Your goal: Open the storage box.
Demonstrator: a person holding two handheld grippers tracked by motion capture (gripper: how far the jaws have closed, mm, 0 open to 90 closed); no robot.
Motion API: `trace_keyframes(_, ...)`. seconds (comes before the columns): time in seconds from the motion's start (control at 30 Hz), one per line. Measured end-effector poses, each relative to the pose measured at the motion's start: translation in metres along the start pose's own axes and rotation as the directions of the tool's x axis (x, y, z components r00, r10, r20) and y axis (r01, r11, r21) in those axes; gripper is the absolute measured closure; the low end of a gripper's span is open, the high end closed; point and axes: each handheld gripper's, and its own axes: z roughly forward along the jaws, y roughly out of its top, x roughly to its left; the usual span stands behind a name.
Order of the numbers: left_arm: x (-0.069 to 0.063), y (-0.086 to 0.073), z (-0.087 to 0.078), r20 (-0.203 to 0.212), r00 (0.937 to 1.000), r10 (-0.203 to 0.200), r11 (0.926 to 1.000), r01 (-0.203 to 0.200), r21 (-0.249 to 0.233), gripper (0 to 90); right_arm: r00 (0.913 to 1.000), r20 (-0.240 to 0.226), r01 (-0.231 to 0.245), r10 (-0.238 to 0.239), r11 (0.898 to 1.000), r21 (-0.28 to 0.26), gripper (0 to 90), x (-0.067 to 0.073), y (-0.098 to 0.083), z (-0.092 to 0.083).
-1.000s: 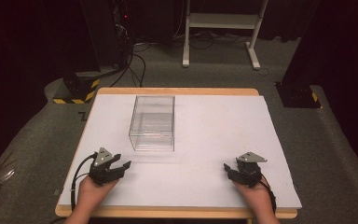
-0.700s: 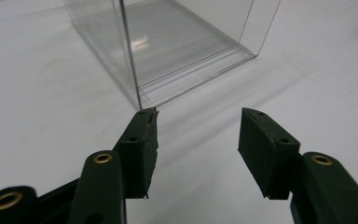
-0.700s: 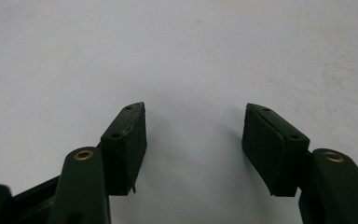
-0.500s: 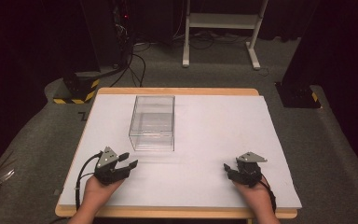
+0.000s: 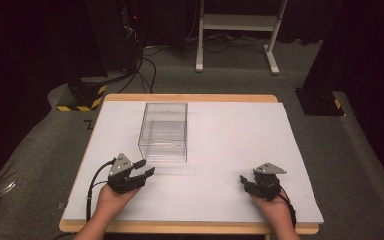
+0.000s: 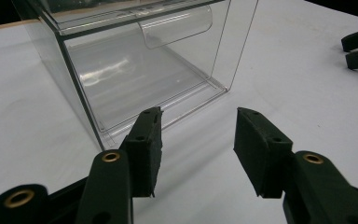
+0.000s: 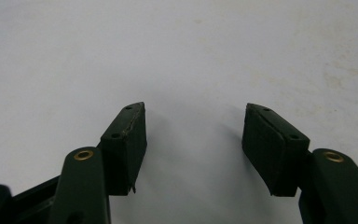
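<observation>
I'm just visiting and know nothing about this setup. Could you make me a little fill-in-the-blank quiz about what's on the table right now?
1. The clear plastic box stands on a sheet of ____ colour covering the table.
2. The tool nearest the box is the ____ tool.
3. Between the pads of the right tool there is ____ but bare sheet.
4. The left tool's jaws have just been ____ a little, with nothing between them.

Missing words: white; left; nothing; closing
</observation>
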Motion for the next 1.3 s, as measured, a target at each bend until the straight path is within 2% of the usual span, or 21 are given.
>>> trace_keyframes(0.07,0.002,0.004,0.005,-0.005,0.9998,-0.018,0.9998,0.018,-0.012,51.3,1.0,-0.001,-0.002,0.002,1.0,0.001,39.8,0.0,0.0,0.0)
trace_keyframes(0.2,0.004,0.008,0.01,-0.019,0.9997,-0.015,0.9999,0.015,-0.003,51.3,1.0,-0.001,-0.001,0.001,1.0,0.0,39.8,0.0,0.0,0.0)
trace_keyframes(0.3,0.008,0.012,0.017,-0.011,0.9988,-0.048,0.9989,0.048,0.002,51.4,1.0,-0.001,-0.001,0.001,1.0,0.0,39.7,0.0,0.0,0.0)
trace_keyframes(0.43,0.01,0.014,0.022,-0.014,0.9992,-0.038,0.9993,0.038,0.005,51.5,1.0,-0.001,-0.001,0.001,1.0,0.0,39.7,0.0,0.0,0.0)
trace_keyframes(0.67,0.019,0.02,0.027,-0.012,0.9979,-0.064,0.9977,0.064,-0.023,53.1,1.0,-0.001,-0.001,0.001,1.0,0.0,39.7,0.0,0.0,0.0)
trace_keyframes(0.73,0.023,0.02,0.029,-0.004,0.9957,-0.092,0.9956,0.092,-0.019,53.6,1.0,-0.001,-0.001,0.001,1.0,0.0,39.7,0.0,0.0,0.0)
trace_keyframes(0.83,0.027,0.02,0.03,-0.007,0.9949,-0.101,0.9947,0.101,-0.018,52.8,1.0,-0.001,-0.001,0.001,1.0,0.0,39.7,0.0,0.0,0.0)
trace_keyframes(0.87,0.028,0.02,0.032,0.005,0.994,-0.109,0.9937,0.11,-0.023,51.2,1.0,-0.001,-0.001,0.001,1.0,0.0,39.7,0.0,0.0,0.0)
trace_keyframes(1.0,0.031,0.019,0.035,0.022,0.993,-0.116,0.9924,0.117,-0.038,49.1,1.0,0.0,-0.001,0.001,1.0,-0.001,39.7,0.0,0.0,0.0)
trace_keyframes(1.3,0.034,0.02,0.041,0.039,0.9919,-0.121,0.9909,0.123,-0.055,52.4,1.0,0.0,-0.001,0.001,1.0,-0.001,39.8,0.0,0.0,0.0)
